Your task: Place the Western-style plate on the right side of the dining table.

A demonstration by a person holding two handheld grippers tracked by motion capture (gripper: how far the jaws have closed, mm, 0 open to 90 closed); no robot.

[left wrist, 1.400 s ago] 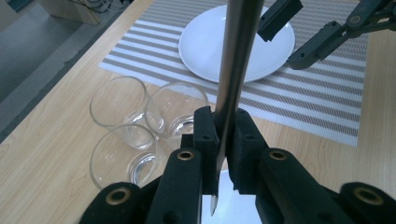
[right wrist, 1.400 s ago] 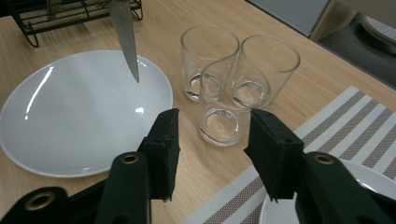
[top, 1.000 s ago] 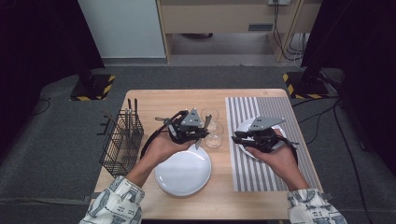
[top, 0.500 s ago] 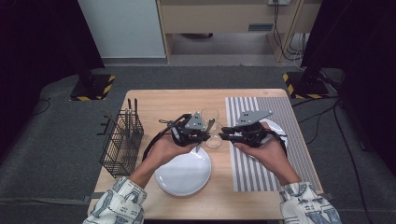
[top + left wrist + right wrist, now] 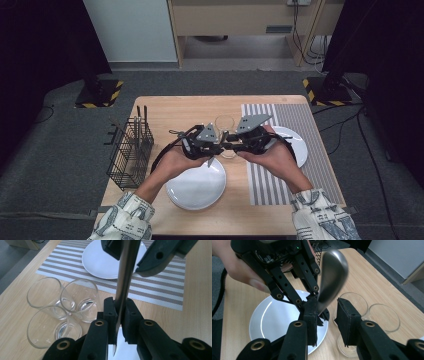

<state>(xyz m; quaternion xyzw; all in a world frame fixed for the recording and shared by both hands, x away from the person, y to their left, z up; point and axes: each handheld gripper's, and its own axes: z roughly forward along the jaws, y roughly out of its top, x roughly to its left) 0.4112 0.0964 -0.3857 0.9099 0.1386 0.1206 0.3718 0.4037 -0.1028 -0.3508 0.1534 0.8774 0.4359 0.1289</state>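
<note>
A metal table knife (image 5: pixel 124 277) is pinched between the pads of my left gripper (image 5: pixel 120 307), which is shut on it, blade tip pointing back over the near plate. My right gripper (image 5: pixel 329 307) has come up to it from the right, and the knife's rounded handle end (image 5: pixel 332 270) stands between its jaws. Those jaws have just been opening; one pad is at the metal and the other pad (image 5: pixel 347 312) stands clear of it. In the high view both grippers (image 5: pixel 223 146) meet nose to nose above the table's middle.
Three clear glasses (image 5: pixel 80 300) stand just behind the grippers. A white plate (image 5: pixel 196 186) lies below them, and a second plate (image 5: pixel 296 142) rests on the striped mat (image 5: pixel 272 180). A black wire basket (image 5: pixel 131 150) with cutlery stands at the left edge.
My right hand has moved left from over the plate on the mat to the left gripper, and its jaws now flank the knife's handle. The left hand has stayed put.
</note>
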